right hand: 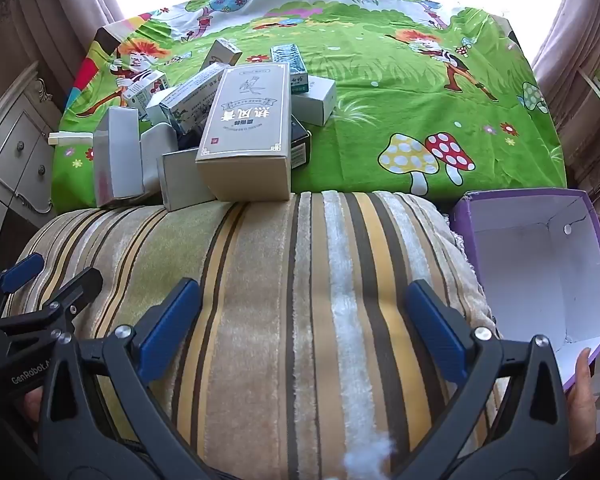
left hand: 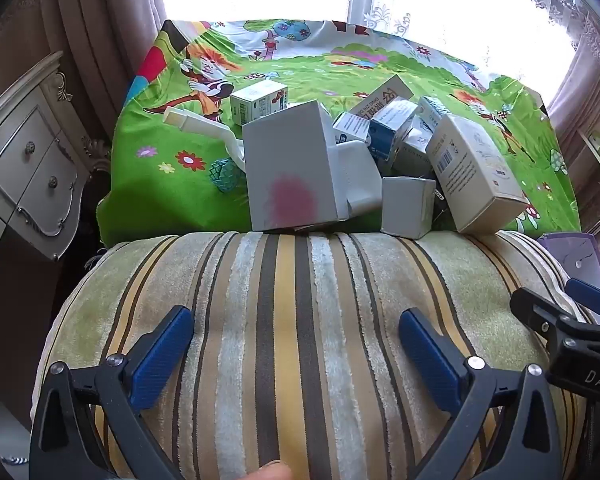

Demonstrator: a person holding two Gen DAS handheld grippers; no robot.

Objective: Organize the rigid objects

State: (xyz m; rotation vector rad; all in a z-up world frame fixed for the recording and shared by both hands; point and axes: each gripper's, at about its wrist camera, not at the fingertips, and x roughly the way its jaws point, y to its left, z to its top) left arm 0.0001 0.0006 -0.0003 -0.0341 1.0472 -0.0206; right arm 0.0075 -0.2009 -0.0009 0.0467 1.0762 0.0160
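Both hand-held grippers, left (left hand: 296, 344) and right (right hand: 300, 320), hover spread and empty; next, likely reach for heaped boxes (right hand: 244, 132) bound for the purple carton (right hand: 540, 256).

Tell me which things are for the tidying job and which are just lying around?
For the job:
pile of boxes
purple box, open and empty
left gripper, open
right gripper, open

Just there:
striped cushion
cartoon cloth
dresser
curtains

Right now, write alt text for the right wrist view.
An open right gripper hovers over a striped cushion. Beyond it, a pile of small boxes sits on a green cartoon cloth, and an empty purple box stands open at right.
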